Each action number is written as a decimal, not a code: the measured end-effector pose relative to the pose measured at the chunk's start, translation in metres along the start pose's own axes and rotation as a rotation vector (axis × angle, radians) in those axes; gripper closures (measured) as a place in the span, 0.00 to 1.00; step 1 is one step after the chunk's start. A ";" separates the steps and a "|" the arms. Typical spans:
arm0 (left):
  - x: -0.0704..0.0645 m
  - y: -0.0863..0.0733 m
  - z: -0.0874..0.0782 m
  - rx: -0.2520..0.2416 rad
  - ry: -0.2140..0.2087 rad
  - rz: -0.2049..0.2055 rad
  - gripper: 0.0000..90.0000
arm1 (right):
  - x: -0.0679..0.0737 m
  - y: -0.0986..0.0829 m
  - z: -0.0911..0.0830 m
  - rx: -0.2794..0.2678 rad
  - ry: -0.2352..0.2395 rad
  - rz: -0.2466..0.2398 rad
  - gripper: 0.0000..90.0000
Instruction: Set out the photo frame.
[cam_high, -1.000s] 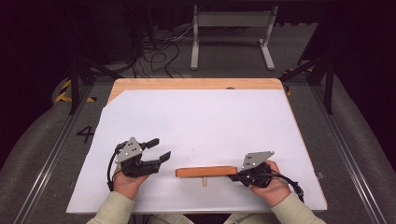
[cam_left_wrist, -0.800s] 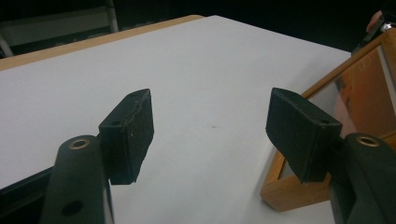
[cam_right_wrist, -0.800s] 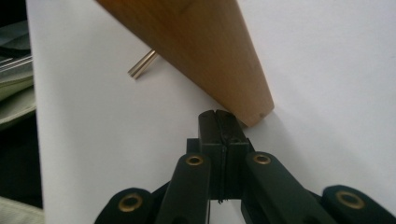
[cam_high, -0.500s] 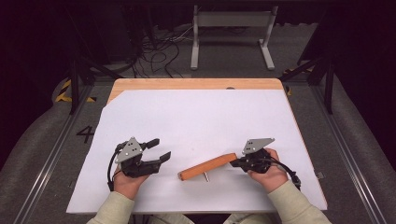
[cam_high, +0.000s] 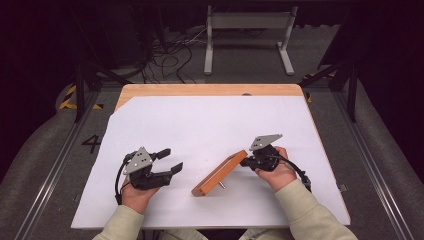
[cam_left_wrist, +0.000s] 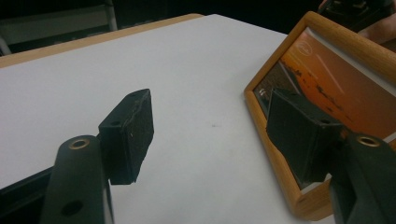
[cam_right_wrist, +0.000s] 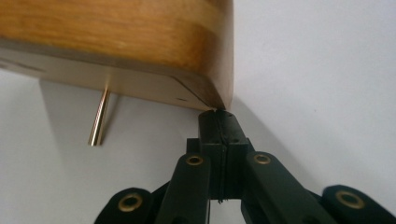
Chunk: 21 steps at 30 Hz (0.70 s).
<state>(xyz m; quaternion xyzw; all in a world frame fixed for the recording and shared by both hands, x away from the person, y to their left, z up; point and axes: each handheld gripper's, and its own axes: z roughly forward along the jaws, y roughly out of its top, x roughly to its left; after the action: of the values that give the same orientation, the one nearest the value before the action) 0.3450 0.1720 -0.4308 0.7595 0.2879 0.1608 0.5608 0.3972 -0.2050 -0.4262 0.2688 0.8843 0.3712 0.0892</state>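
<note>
High view: the wooden picture frame (cam_high: 220, 174) has swung from lying square across the table (cam_high: 210, 125) to a diagonal, its far end at the tips of the right gripper (cam_high: 246, 161), so the turning is under way. The left gripper (cam_high: 170, 161) waits beside it.

Left gripper view: jaws wide apart, holding nothing; the frame's picture face (cam_left_wrist: 336, 88) stands just beyond the right-hand jaw.

Right gripper view: jaws pressed together, tips touching the frame's corner (cam_right_wrist: 205, 88), pushing rather than gripping; its brass peg (cam_right_wrist: 99, 116) props it

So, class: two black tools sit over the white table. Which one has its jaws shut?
The right tool: its jaws are pressed together against the corner of the wooden picture frame. The left tool has its jaws spread wide apart.
</note>
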 end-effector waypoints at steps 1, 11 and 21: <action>0.000 0.000 0.000 0.000 0.000 -0.001 0.36 | -0.001 0.002 0.002 -0.002 -0.002 0.004 1.00; 0.000 -0.001 0.001 0.003 -0.002 -0.004 0.36 | -0.008 0.026 0.020 0.015 -0.024 -0.003 1.00; 0.000 -0.001 0.002 0.006 -0.007 0.000 0.36 | -0.016 0.031 0.027 -0.003 -0.036 0.011 1.00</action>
<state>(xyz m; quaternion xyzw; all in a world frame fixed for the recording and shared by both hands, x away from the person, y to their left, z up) 0.3459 0.1713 -0.4324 0.7616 0.2866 0.1572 0.5596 0.4332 -0.1792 -0.4237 0.2802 0.8804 0.3682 0.1034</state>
